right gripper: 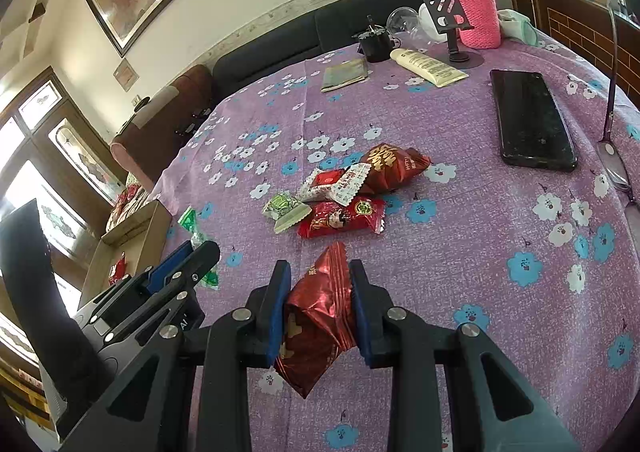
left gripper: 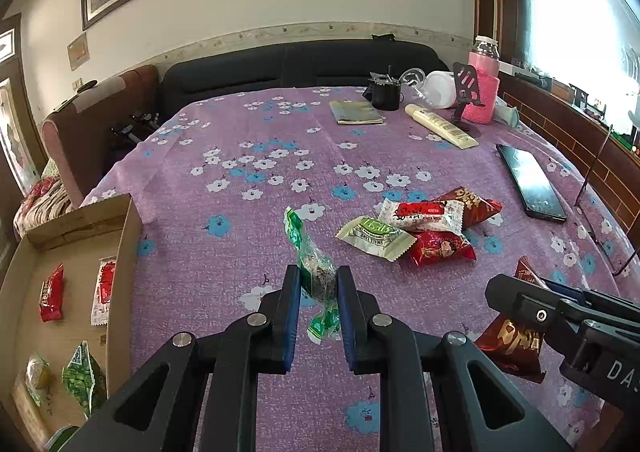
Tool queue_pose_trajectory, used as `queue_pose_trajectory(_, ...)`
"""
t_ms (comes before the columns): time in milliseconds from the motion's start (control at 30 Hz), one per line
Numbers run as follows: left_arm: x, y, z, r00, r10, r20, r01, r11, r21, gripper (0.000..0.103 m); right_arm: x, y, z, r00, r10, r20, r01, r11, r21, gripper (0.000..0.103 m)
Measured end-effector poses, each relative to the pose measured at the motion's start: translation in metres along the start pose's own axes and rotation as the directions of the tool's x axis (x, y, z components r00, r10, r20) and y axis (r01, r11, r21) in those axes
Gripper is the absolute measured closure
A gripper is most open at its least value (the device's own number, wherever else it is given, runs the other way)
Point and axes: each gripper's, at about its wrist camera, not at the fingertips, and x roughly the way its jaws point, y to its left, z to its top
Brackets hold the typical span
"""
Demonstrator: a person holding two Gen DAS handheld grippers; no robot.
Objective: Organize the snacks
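Note:
My left gripper [left gripper: 319,278] is shut on a green-wrapped snack [left gripper: 316,272], held just above the purple flowered tablecloth [left gripper: 224,252]. My right gripper [right gripper: 320,276] is shut on a dark red foil packet [right gripper: 320,316]; it also shows at the right of the left wrist view, right gripper [left gripper: 532,288] and red packet [left gripper: 514,344]. A small pile lies ahead: a pale green packet [left gripper: 374,236], a white-and-red packet [left gripper: 420,214], a red packet [left gripper: 440,248] and a dark red foil packet [left gripper: 476,204]. The cardboard box [left gripper: 124,252] at the left holds several sorted snacks.
A black phone [left gripper: 530,180] lies to the right of the pile. At the far edge stand a pink bottle [left gripper: 484,84], a phone stand [left gripper: 466,92], a cream tube [left gripper: 440,126], a black cup [left gripper: 386,92] and a booklet [left gripper: 354,112]. Glasses [right gripper: 612,156] rest at the right edge.

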Motion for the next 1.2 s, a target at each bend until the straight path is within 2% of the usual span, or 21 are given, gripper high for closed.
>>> queue_pose_trajectory(1200, -0.0023, -0.0008, 0.0006, 1.000, 0.001, 0.009, -0.001, 1.000, 0.007, 0.085, 0.0012, -0.0040, 0.0006, 1.000, -0.009, 0.001, 0.009, 1.000, 0.018, 0.075)
